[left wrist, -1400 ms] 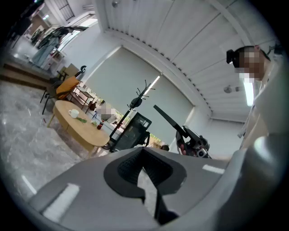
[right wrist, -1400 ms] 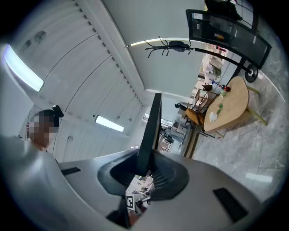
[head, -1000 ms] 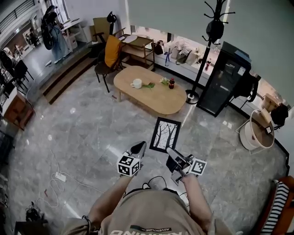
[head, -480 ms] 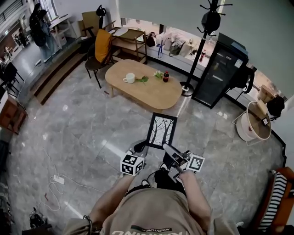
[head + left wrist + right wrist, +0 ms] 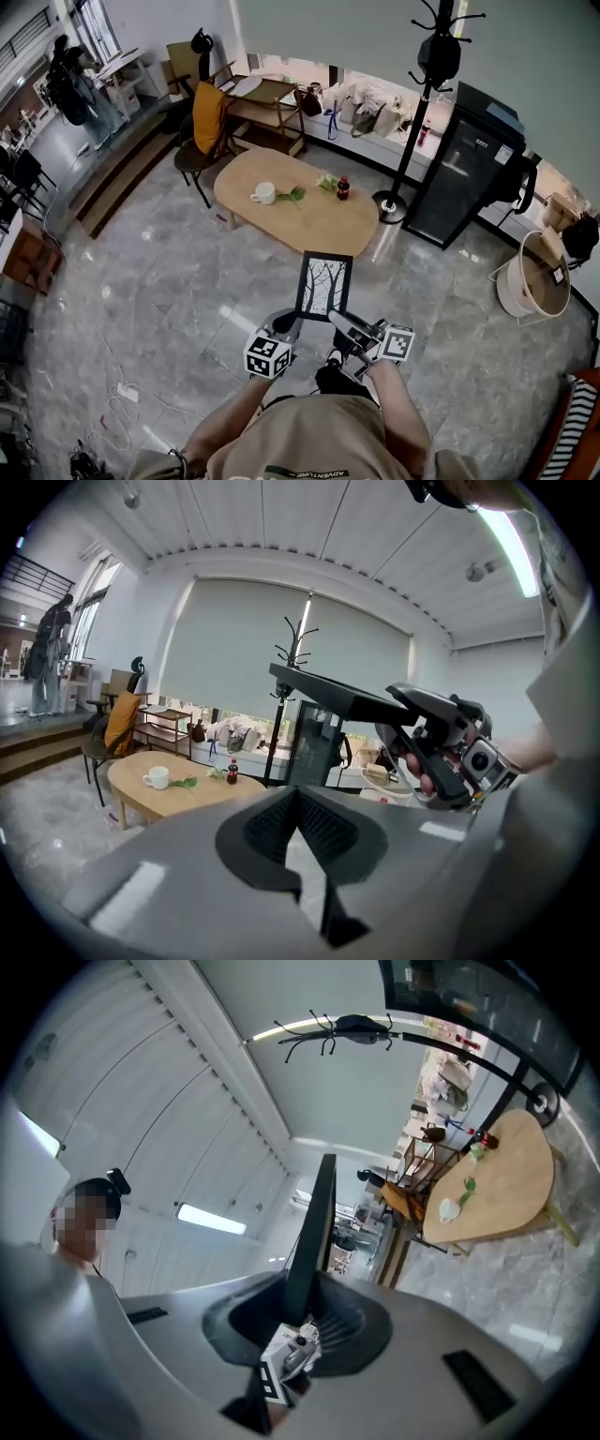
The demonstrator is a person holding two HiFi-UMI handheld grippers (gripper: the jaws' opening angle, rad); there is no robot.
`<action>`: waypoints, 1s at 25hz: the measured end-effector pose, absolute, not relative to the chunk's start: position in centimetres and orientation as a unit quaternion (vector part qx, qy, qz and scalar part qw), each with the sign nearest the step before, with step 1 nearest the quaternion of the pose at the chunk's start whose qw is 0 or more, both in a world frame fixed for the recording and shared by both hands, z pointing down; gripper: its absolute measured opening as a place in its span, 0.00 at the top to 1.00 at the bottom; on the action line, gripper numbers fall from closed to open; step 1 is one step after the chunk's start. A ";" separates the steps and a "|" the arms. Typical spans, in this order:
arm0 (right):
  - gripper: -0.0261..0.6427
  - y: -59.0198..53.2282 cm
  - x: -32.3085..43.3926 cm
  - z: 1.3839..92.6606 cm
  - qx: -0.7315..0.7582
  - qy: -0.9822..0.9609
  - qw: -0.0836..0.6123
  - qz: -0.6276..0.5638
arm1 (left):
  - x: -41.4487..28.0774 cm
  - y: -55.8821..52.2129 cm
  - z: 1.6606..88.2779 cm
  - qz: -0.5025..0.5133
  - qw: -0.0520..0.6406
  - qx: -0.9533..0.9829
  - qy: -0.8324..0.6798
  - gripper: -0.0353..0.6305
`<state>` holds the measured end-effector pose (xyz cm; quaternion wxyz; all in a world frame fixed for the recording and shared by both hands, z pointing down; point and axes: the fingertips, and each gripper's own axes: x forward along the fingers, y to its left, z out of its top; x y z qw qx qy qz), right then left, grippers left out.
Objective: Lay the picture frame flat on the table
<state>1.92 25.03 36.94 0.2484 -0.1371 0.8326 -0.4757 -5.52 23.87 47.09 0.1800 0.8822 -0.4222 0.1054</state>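
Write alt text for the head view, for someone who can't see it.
A person's right gripper holds a picture frame with a bare-tree drawing by its near edge above a grey marble floor. The left gripper is beside it, empty; an oval wooden table stands ahead.

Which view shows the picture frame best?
Head view: the picture frame shows its whole tree-print face, gripped by the right tongs. Right gripper view gives only its thin edge between the jaws; left gripper view, a dark slab seen nearly edge-on.

The person wears a tan lettered T-shirt (image 5: 305, 439); left tool (image 5: 287, 322) and right tool (image 5: 336, 316) carry black-and-white marker cubes (image 5: 267, 357).
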 end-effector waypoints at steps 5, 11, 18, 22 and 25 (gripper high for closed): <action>0.86 18.1 3.2 36.3 -0.121 0.834 0.236 -0.484 | -4.5 17.3 46.3 0.103 0.178 0.874 -0.440 0.94; 0.86 11.3 3.5 36.4 -0.114 0.837 0.219 -0.488 | -5.2 10.7 46.0 0.089 0.182 0.861 -0.467 0.94; 0.86 3.3 2.7 38.7 -0.131 0.831 0.212 -0.497 | -6.9 3.8 48.3 0.094 0.196 0.857 -0.467 0.94; 0.86 -2.4 2.0 40.3 -0.151 0.822 0.215 -0.505 | -8.0 -1.7 49.7 0.096 0.201 0.862 -0.456 0.94; 0.86 -7.0 1.6 41.9 -0.174 0.810 0.211 -0.518 | -9.3 -6.1 50.3 0.105 0.201 0.864 -0.449 0.94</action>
